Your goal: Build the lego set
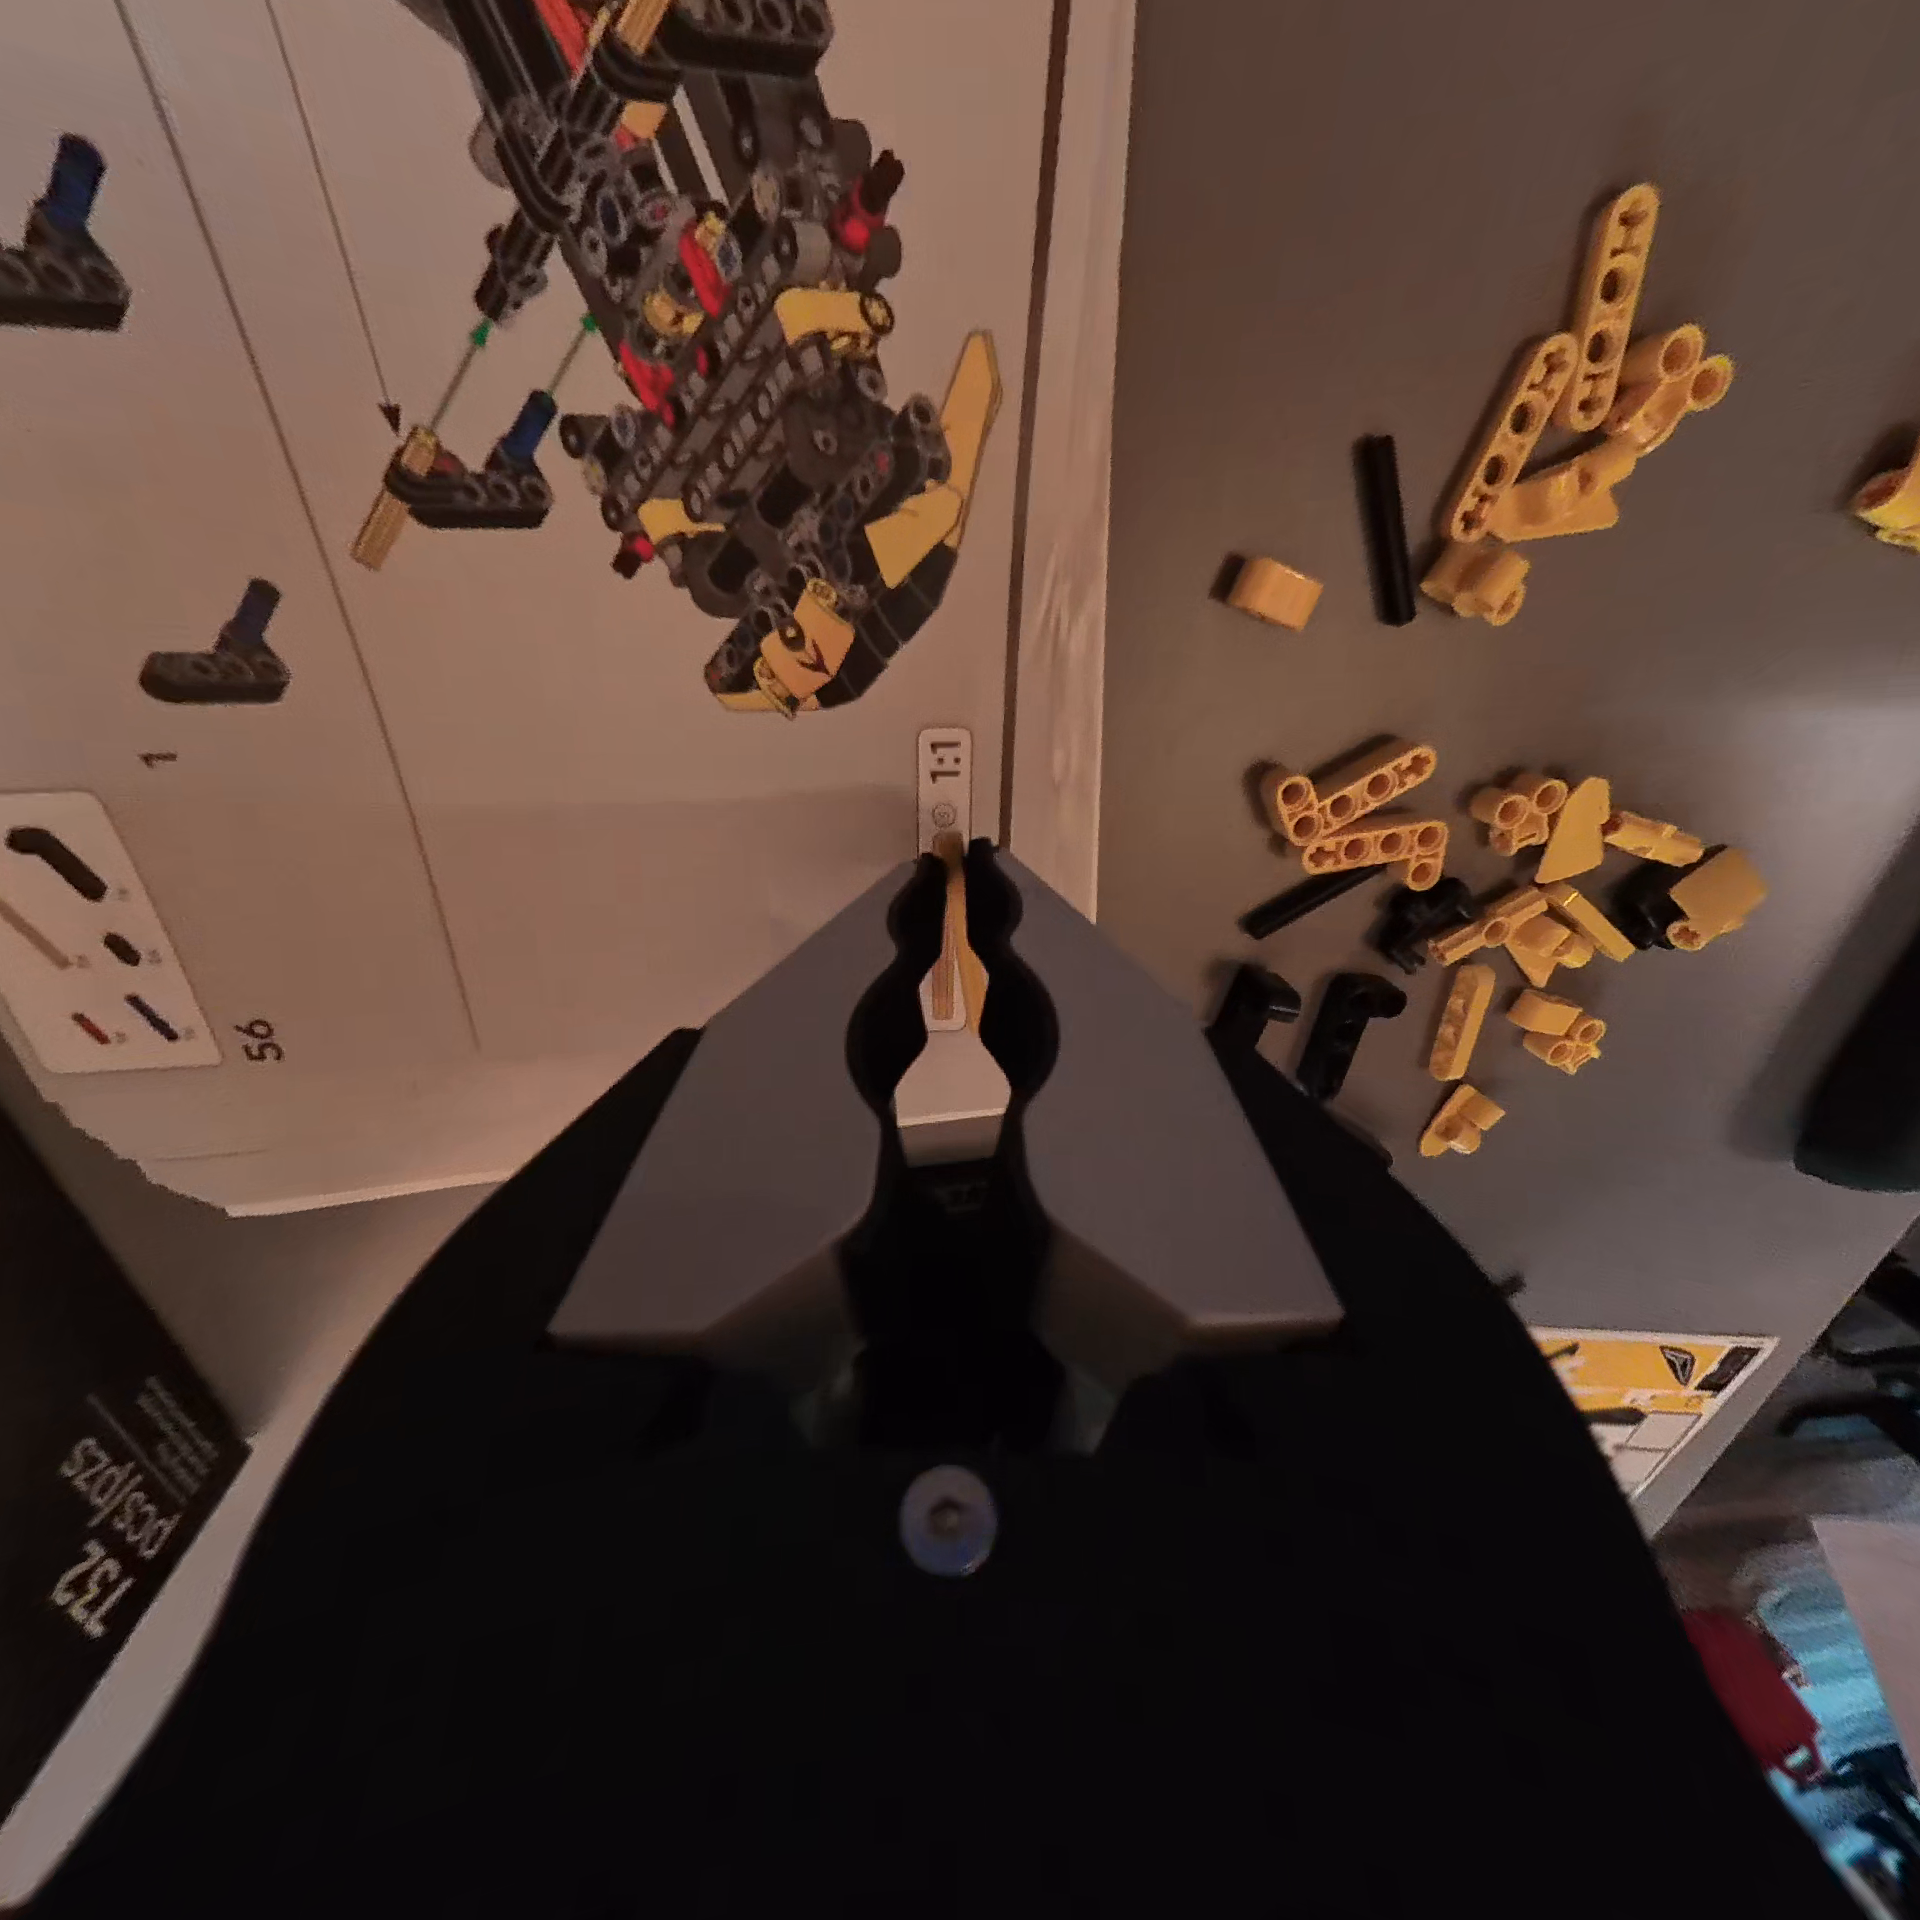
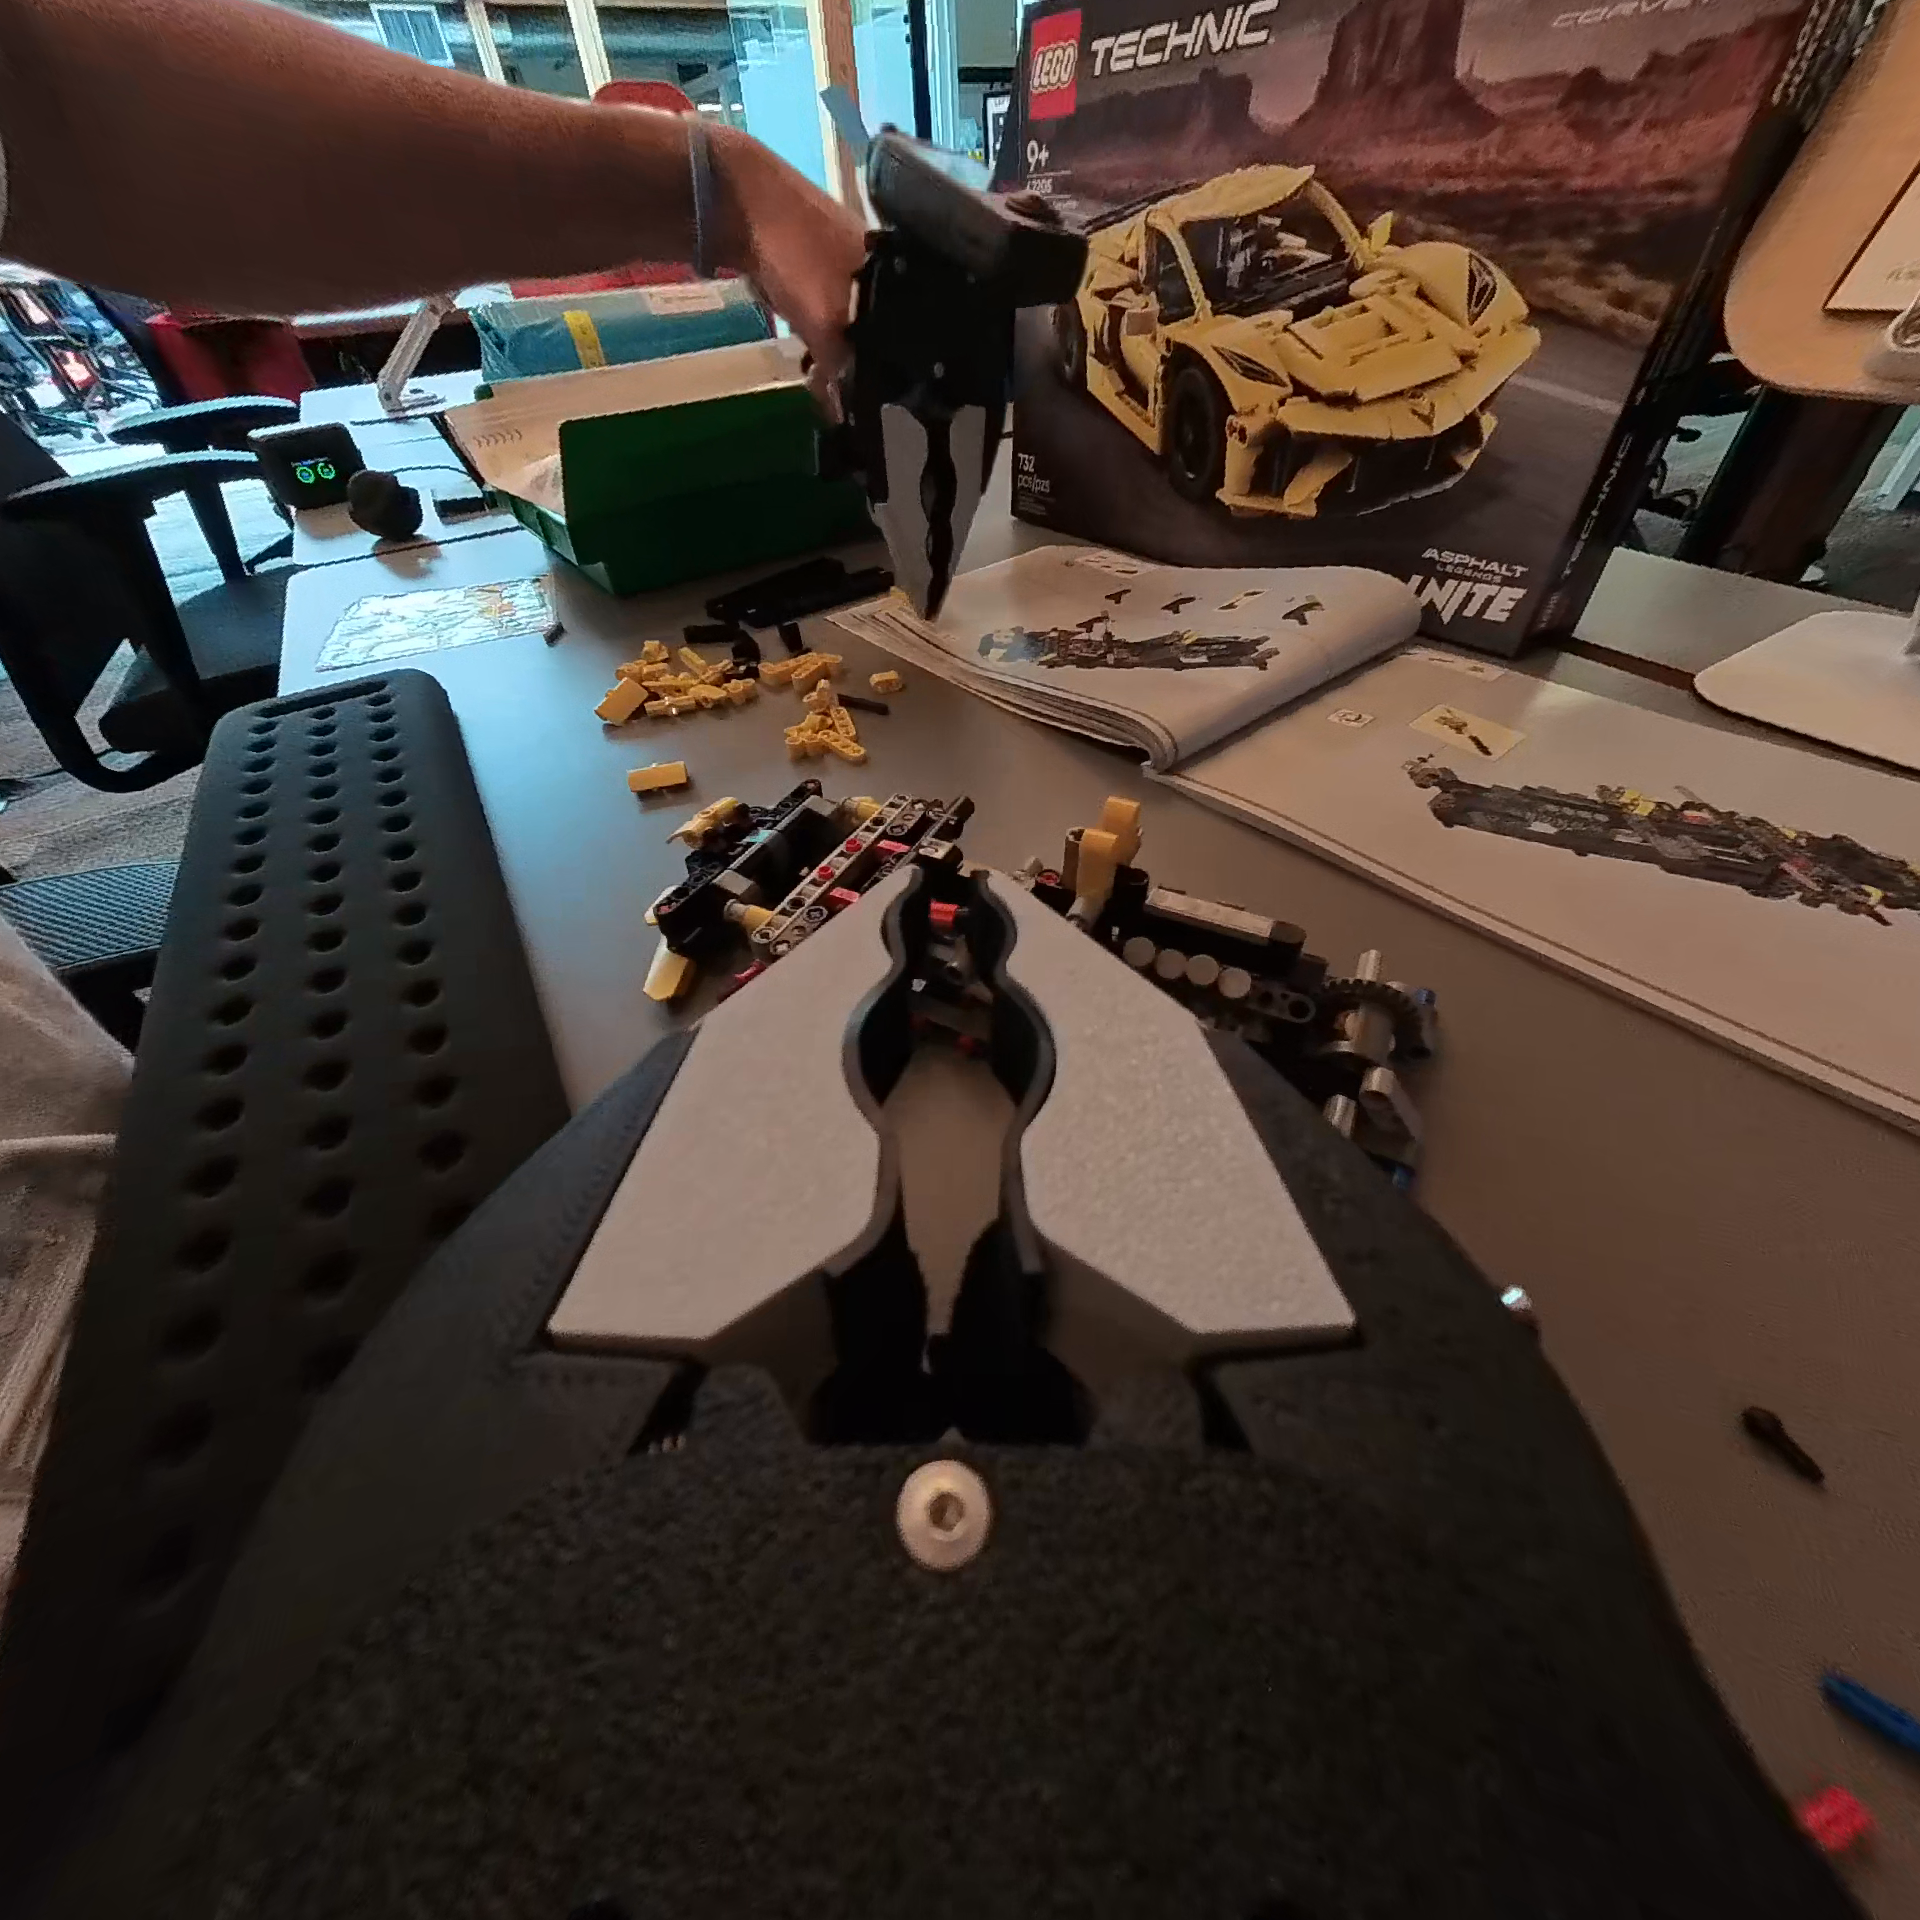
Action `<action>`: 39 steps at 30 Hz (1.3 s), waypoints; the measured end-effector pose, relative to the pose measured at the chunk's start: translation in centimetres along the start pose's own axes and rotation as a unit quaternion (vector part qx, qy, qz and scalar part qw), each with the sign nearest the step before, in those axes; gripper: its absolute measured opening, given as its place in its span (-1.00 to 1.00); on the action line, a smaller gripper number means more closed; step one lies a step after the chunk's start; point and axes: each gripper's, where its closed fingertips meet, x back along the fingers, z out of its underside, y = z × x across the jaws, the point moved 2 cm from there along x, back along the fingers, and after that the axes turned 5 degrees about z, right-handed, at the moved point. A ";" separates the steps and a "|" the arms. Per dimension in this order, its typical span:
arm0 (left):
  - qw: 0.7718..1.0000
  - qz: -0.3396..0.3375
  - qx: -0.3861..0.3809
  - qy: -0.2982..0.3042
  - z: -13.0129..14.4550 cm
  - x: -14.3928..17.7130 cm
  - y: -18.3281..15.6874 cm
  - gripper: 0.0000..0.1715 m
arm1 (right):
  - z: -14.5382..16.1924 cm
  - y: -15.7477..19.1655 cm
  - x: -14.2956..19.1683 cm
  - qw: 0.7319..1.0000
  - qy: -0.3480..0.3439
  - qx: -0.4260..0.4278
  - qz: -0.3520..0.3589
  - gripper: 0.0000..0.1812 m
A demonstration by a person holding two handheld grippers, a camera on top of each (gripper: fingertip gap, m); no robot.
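Over the open instruction booklet (image 1: 623,727), your left claw (image 1: 951,862) pinches a thin tan axle (image 1: 961,935), long axis toward 12 o'clock. Your right claw (image 2: 951,883), narrowly spread and empty, hovers at the half-built black chassis (image 2: 831,873) on the grey table (image 2: 1558,1195).

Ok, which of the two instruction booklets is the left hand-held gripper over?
The far instruction booklet, in front of the Lego box, beside the loose yellow pieces. The other booklet lies nearer, next to the part-built chassis.
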 end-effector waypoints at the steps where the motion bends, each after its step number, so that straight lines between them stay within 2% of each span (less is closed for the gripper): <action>1: 1.000 -0.002 -0.007 0.006 0.0 -0.1 0.1 -0.98 | 0.0 0.0 0.0 1.000 -0.001 0.001 0.000 -0.94; 4: 1.000 -0.002 -0.015 0.020 0.2 -0.4 0.2 -0.98 | -0.1 0.1 0.1 1.000 -0.003 0.004 0.001 -0.94; 11: 0.999 -0.006 -0.040 0.004 0.2 -0.6 0.5 -0.98 | 0.1 0.1 0.2 1.000 0.001 0.015 0.011 -0.94; 22: 0.997 -0.005 -0.081 0.014 0.4 -0.6 0.5 -0.98 | 0.4 0.3 -0.1 1.000 0.013 0.025 0.011 -0.94; 34: 0.997 -0.009 -0.081 0.010 0.4 -0.6 0.5 -0.99 | 0.6 0.5 -0.2 0.999 0.019 0.027 0.008 -0.94; 39: 0.997 -0.032 -0.062 0.017 0.3 -0.6 0.6 -0.99 | 0.7 0.3 -0.2 0.999 0.019 0.026 0.012 -0.94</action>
